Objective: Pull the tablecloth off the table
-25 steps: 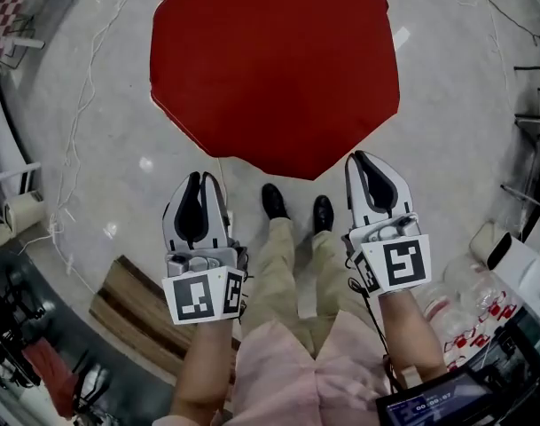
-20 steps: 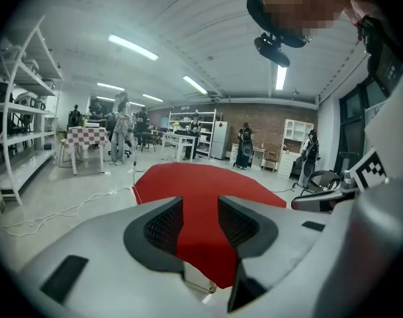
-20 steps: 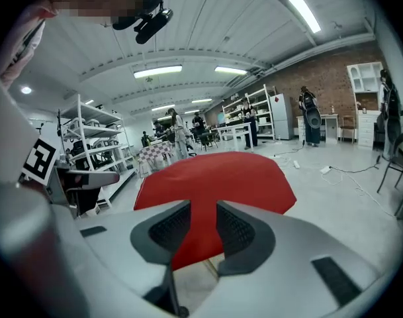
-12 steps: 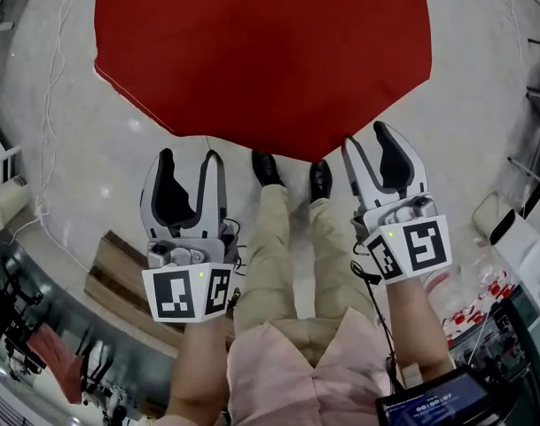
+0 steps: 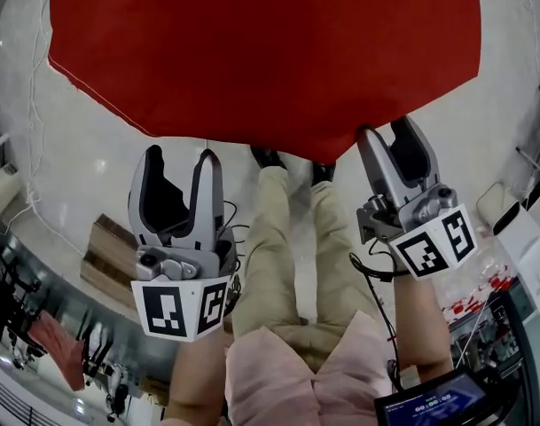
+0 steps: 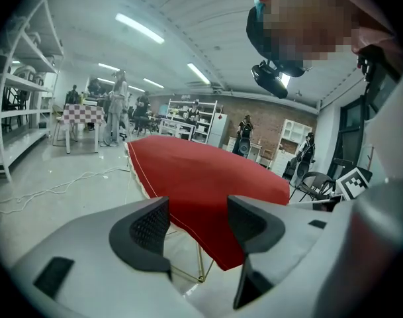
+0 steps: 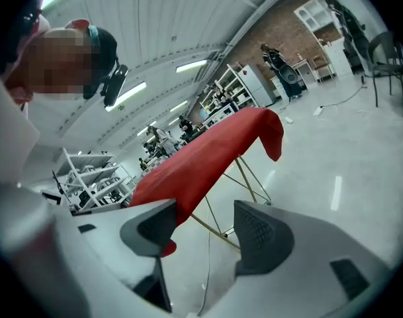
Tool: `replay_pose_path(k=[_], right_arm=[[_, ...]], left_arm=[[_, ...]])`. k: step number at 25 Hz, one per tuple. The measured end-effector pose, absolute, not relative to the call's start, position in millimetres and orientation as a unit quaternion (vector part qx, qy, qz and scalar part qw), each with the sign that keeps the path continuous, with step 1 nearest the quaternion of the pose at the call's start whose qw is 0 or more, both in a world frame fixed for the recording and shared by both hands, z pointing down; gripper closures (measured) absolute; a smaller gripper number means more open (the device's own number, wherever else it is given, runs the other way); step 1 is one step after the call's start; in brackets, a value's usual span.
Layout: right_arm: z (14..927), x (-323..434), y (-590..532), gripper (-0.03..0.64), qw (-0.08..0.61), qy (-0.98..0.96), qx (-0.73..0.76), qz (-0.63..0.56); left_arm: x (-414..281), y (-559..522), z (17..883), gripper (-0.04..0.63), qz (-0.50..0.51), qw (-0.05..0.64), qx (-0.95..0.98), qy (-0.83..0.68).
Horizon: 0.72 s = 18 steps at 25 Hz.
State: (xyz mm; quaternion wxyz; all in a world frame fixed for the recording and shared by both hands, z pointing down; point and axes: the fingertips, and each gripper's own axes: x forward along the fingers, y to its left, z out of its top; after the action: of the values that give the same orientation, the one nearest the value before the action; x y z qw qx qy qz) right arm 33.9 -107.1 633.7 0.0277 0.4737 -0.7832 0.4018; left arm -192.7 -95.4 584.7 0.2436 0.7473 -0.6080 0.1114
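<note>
Head view, tablecloth (image 5: pixel 261 51): red, spread flat, fills the upper part of the picture, its near edge just ahead of both grippers.
Head view, left gripper (image 5: pixel 178 156): jaws apart with nothing between them, tips just short of the cloth's edge, over the pale floor (image 5: pixel 66 167).
Head view, right gripper (image 5: pixel 387 131): jaws apart, tips meeting the cloth's near edge in the picture.
Head view, person: beige trousers (image 5: pixel 278 247) between the 2 grippers, dark shoes (image 5: pixel 268 156) partly under the cloth.
Left gripper view, left gripper (image 6: pixel 198 220): released; its jaws have just been opening, only air between the pads.
Left gripper view, tablecloth (image 6: pixel 201 177): ahead beyond the jaws, draped over thin gold table legs (image 6: pixel 200 264).
Right gripper view, right gripper (image 7: pixel 204 227): released, its jaws have just been opening wide; nothing pinched.
Right gripper view, tablecloth (image 7: pixel 201 154): ahead and left, 1 hanging corner showing behind the left jaw.
</note>
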Motion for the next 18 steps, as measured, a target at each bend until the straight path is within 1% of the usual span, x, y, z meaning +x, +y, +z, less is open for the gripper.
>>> replay_pose_path(k=[3,9,10,11,14,16,18], right_arm=[[629,30,-111,0.353,0.000,-0.780,0.463,0.420],[627,28,-109,0.355,-0.028,-0.784,0.446,0.432],[625,28,-108,0.364,-0.032,-0.786,0.443,0.429],[622,29,-107,0.399,-0.032,-0.789,0.443,0.425],[615,31,-105,0.544,-0.024,-0.794,0.444,0.415],[608,29,-106,0.584,-0.021,-0.793,0.443,0.417],[594,28,-108,0.597,-0.020,-0.795,0.441,0.416]], left_arm=[[-194,-95,584,0.341,0.112,0.246,0.746,-0.608],[-202,-93,586,0.334,0.100,0.257,0.743,-0.609],[-203,-93,586,0.334,0.097,0.258,0.743,-0.610],[-204,-94,585,0.334,0.095,0.258,0.742,-0.611],[-204,-95,582,0.333,0.088,0.258,0.742,-0.613],[-205,-98,580,0.331,0.084,0.266,0.741,-0.611],[-203,-101,572,0.320,0.079,0.275,0.742,-0.606]])
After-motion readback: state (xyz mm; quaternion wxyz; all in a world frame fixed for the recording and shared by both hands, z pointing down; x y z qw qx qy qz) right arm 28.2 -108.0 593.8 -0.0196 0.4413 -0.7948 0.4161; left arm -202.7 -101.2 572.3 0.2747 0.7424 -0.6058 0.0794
